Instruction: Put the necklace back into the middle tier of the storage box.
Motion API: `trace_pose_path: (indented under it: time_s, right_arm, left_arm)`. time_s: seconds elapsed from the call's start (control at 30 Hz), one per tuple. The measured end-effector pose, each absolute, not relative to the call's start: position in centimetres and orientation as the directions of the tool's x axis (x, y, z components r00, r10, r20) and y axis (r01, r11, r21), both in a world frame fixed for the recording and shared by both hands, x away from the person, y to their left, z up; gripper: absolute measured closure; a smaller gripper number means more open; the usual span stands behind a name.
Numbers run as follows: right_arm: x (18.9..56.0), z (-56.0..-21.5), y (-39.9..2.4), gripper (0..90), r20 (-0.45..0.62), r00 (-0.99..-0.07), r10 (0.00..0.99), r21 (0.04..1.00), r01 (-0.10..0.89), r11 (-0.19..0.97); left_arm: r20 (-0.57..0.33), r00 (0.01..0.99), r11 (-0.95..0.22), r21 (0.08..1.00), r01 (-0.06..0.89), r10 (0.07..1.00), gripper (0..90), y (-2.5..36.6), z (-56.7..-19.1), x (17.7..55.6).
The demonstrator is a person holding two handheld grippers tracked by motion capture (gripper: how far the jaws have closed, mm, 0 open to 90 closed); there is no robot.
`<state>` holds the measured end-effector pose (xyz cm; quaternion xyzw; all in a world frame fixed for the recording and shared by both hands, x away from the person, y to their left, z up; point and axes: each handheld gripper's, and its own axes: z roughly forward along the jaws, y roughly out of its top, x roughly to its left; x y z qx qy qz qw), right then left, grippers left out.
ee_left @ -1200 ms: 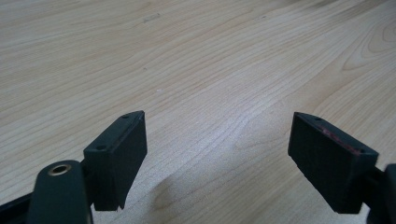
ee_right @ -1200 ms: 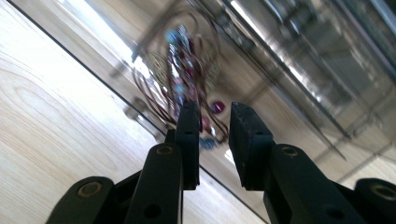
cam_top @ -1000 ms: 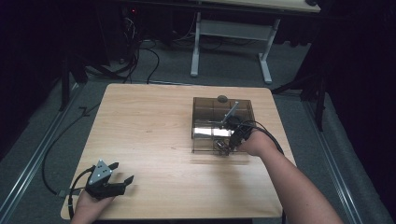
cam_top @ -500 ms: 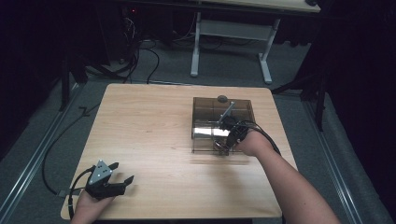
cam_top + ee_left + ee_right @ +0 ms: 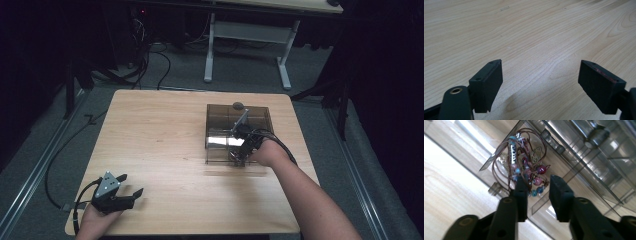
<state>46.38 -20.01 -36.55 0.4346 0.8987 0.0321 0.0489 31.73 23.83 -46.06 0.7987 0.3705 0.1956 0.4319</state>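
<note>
A smoky clear plastic organizer box stands on the wooden table, right of centre. In the right gripper view a coil of brown wire strung with pink, blue and red beads lies in one of the box's compartments. My right gripper reaches down into the box's front part. Its jaws have just been opening and stand apart; a few beads hang between the tips and the pads do not press on them. My left gripper rests open at the table's front left, with bare wood between its jaws.
A small dark round knob sits at the box's back rim. A cable loops from the right gripper over the box's right side. Behind the table stands a white desk frame, with cables on the grey floor.
The right hand has barely shifted at the front of the box. The left gripper has stayed where it was.
</note>
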Motion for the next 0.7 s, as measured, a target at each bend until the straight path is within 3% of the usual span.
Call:
trace_pose_path:
  time_s: [0.13,0.33,0.7]
  right_arm:
    - [45.7,-35.5,-20.2,62.1,-0.034,-0.587,0.809,0.100,0.803,0.587]
    - [45.1,-34.5,-20.5,62.3,-0.028,-0.600,0.800,0.127,0.791,0.598]
    - [43.3,-34.5,-20.1,88.8,0.000,-0.640,0.769,0.161,0.759,0.631]
  left_arm:
    - [-0.003,0.648,-0.354,0.836,0.420,0.762,20.5,23.8,-46.1,31.7]
    - [-0.001,0.648,-0.357,0.834,0.421,0.762,20.6,23.8,-46.1,31.7]
    - [-0.002,0.647,-0.358,0.832,0.424,0.763,20.7,23.8,-46.1,31.7]
